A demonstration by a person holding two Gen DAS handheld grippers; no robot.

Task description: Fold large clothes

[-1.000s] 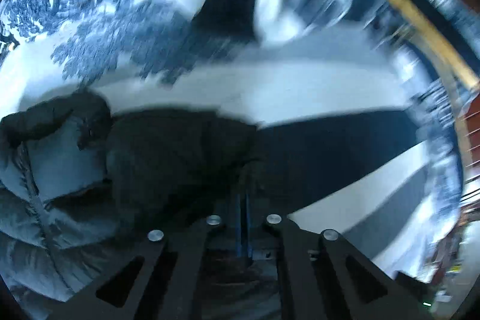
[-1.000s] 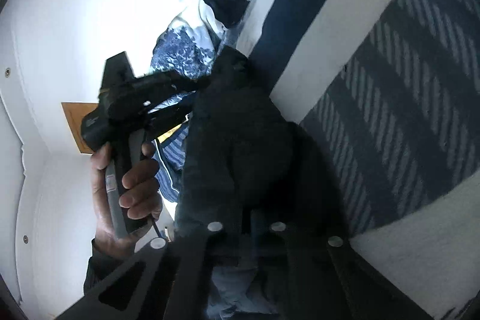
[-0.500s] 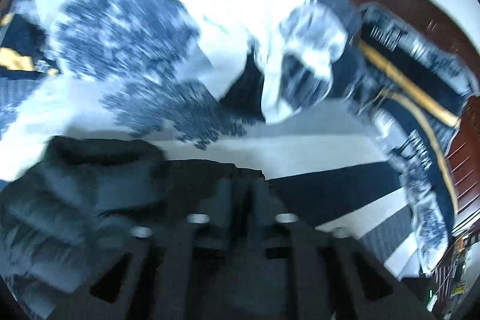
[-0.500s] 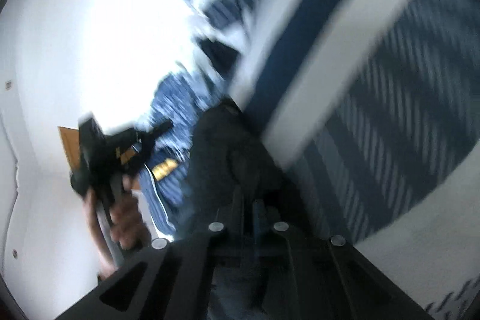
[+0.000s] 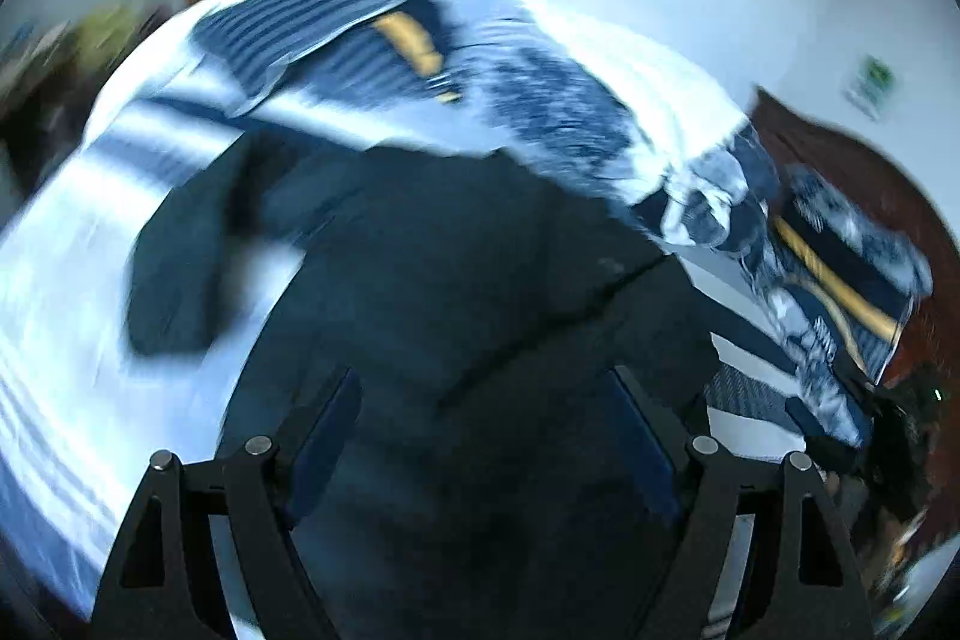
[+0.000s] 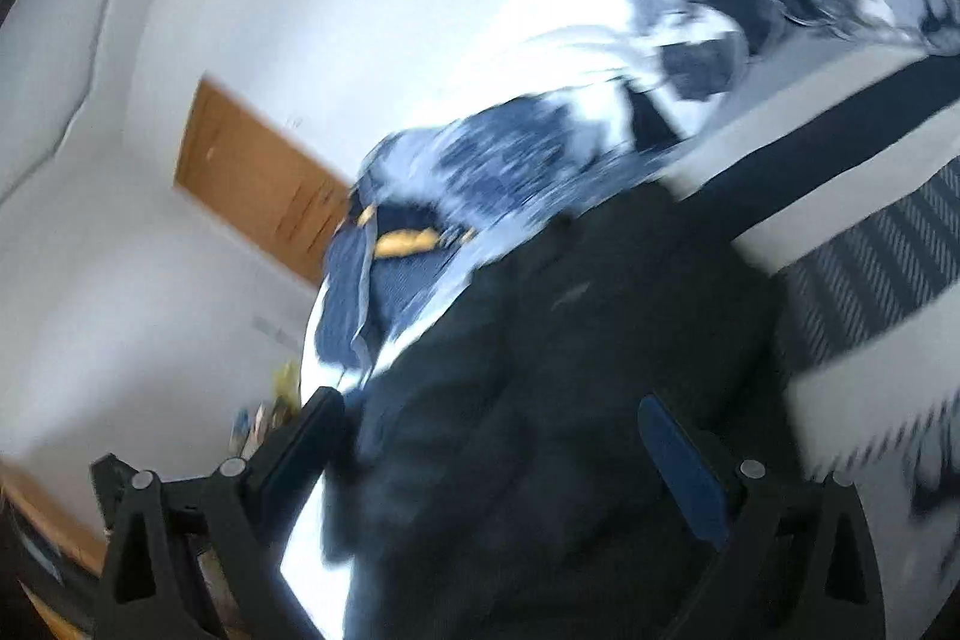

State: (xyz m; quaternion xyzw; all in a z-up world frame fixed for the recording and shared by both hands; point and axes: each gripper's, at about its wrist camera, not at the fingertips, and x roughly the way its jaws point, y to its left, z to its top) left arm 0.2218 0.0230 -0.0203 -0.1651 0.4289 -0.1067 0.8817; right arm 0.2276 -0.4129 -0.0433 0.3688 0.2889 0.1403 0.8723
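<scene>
A large dark puffer jacket (image 5: 456, 280) lies spread on the striped bed; it also fills the lower middle of the right wrist view (image 6: 570, 400). A sleeve (image 5: 180, 268) sticks out to the left. My left gripper (image 5: 480, 400) is open, its jaws wide apart just above the jacket, holding nothing. My right gripper (image 6: 492, 430) is open too, jaws wide over the jacket's edge. Both views are blurred by motion.
The bed (image 5: 60, 340) has a white and navy striped cover. A crumpled blue and white duvet (image 5: 570, 112) with yellow-trimmed pillows lies behind the jacket. A dark wooden headboard (image 5: 870, 184) is at right. A wooden door (image 6: 252, 184) and white walls lie beyond the bed.
Both grippers were shut on the jacket; both have let go and opened wide. The jacket has dropped flat on the bed and the cameras have swung upward.
</scene>
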